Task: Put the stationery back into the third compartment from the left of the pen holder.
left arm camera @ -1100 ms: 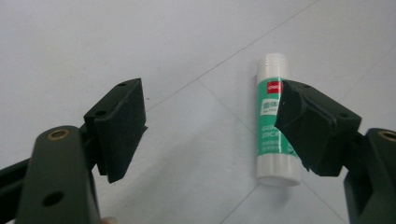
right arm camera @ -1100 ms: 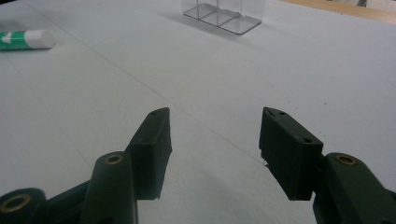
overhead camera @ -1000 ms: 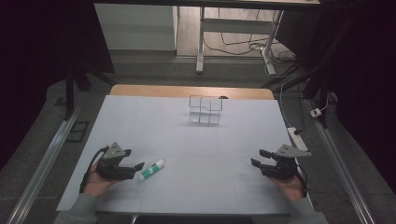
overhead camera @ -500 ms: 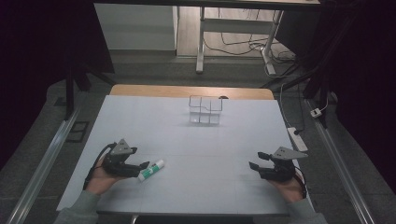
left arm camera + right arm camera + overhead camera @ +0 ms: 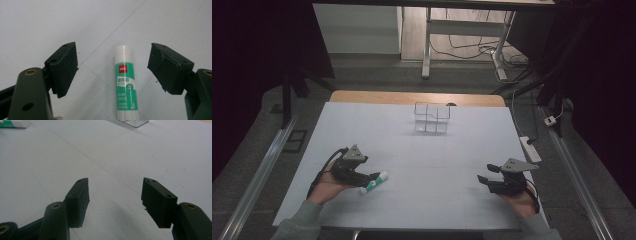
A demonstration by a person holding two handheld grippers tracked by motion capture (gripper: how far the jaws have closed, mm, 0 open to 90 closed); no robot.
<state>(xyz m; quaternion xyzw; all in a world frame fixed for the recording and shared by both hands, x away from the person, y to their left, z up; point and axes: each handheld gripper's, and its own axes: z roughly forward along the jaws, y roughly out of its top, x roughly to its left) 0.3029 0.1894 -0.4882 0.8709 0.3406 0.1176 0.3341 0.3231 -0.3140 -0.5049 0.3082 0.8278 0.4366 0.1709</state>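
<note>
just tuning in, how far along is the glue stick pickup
Early. Done so far: the left gripper is lined up over the glue stick, jaws open either side with gaps, no grip yet. In hand: nothing; the stick lies flat on the table. The right gripper sits open and idle. Left: closing on the stick and lifting it, perhaps toward the clear divided box, which looks empty.
</note>
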